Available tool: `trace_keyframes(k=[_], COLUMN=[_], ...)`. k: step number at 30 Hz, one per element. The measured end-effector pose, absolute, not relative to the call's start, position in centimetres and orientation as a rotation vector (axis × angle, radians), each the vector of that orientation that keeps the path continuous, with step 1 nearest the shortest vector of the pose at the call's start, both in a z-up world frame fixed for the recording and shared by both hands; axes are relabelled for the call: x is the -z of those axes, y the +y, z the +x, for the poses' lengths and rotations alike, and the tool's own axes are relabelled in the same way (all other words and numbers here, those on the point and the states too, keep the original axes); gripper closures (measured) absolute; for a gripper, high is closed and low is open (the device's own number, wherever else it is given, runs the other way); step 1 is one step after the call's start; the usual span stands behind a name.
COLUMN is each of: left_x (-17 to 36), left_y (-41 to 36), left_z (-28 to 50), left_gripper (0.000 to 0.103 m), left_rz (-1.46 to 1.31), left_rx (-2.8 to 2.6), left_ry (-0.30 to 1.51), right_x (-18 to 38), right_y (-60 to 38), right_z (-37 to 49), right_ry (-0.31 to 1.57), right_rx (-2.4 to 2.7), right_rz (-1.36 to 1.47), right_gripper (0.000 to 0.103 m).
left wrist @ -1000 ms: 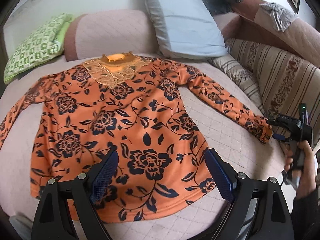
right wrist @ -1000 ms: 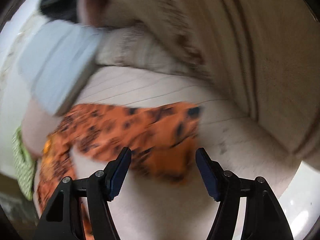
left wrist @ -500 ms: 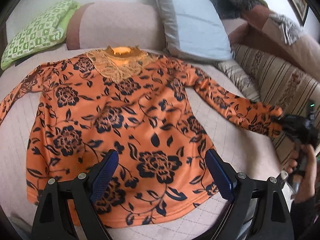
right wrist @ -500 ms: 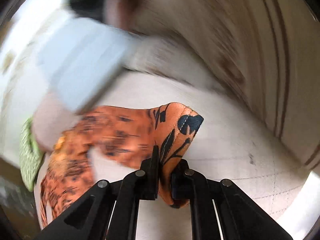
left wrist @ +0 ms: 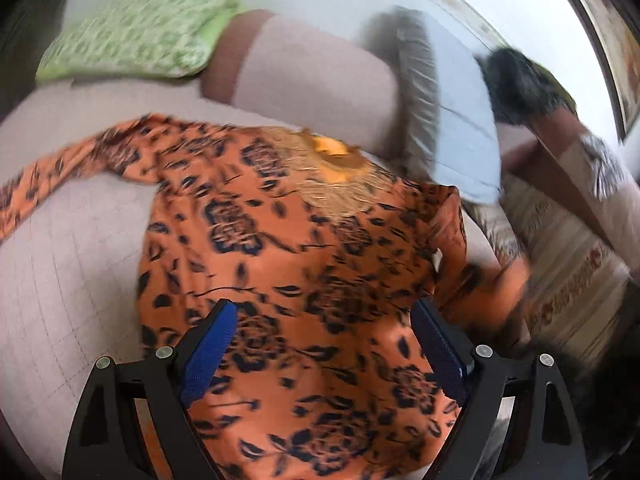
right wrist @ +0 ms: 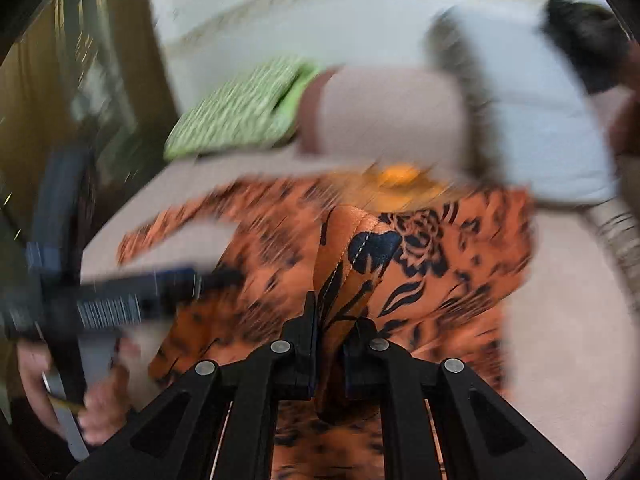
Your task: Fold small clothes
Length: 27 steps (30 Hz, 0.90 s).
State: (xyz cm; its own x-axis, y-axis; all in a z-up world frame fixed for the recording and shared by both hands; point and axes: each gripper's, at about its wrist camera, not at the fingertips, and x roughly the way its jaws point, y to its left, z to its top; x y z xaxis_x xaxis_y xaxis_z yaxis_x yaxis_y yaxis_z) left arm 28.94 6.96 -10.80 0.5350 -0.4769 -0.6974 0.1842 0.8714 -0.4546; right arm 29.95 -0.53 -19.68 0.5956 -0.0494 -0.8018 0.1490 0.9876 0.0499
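Observation:
An orange top with a black flower print (left wrist: 304, 264) lies spread on a quilted beige bed (left wrist: 72, 272), neck toward the pillows. My left gripper (left wrist: 324, 352) is open and empty, its blue pads just above the top's lower body. My right gripper (right wrist: 332, 332) is shut on the cuff of the top's right sleeve (right wrist: 360, 256) and holds it lifted over the body of the top (right wrist: 460, 248). The raised sleeve shows in the left wrist view (left wrist: 456, 248). The left gripper shows blurred in the right wrist view (right wrist: 120, 296).
A green patterned pillow (left wrist: 136, 36), a beige bolster (left wrist: 312, 88) and a pale blue pillow (left wrist: 460, 128) line the head of the bed. A striped cushion (left wrist: 568, 280) lies at the right. A dark furry thing (left wrist: 516, 88) sits behind the blue pillow.
My right gripper closed on the sleeve cuff, then carried it left over the body of the top. My left gripper moved right and closer over the lower body, staying open.

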Motion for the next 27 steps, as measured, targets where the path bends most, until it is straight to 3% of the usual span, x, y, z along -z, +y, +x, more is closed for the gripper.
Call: trace_keyframes(k=[3, 6, 10, 14, 18, 22, 24, 27], left_x=[12.9, 14.6, 16.9, 17.5, 18.6, 18.8, 18.6, 18.4], left_y=[7.9, 8.0, 7.2, 6.1, 4.8, 3.4, 3.1, 3.6], left_z=[30.0, 31.4, 33.1, 33.3, 32.7, 32.3, 32.4, 32.7], left_gripper=[0.014, 0.014, 0.015, 0.017, 0.049, 0.063, 0.087, 0.097], left_rz=[-0.376, -0.422, -0.533, -0.495, -0.395, -0.356, -0.361, -0.399], left_rx=[0.401, 0.411, 0.446, 0.435, 0.381, 0.386, 0.388, 0.409], left_ry=[0.972, 1.031, 1.129, 1.162, 1.263, 1.296, 1.303, 1.336], right_x=[25.8, 29.9, 28.6, 24.4, 21.9, 22.1, 23.7, 26.1], right_y=[1.0, 0.1, -0.2, -2.5, -7.6, -13.0, -15.1, -16.9], right_z=[30.7, 29.8, 26.9, 25.1, 27.6, 34.6, 39.3, 43.8], right_ry=[1.054, 1.150, 1.144, 1.062, 1.023, 1.018, 1.067, 1.159], right_rx=[0.059, 0.024, -0.001, 0.039, 0.176, 0.299, 0.329, 0.432], right_rz=[0.156, 0.316, 0.407, 0.444, 0.450, 0.491, 0.506, 0.476], right_gripper=[0.094, 0.087, 0.062, 0.047, 0.046, 0.046, 0.046, 0.047])
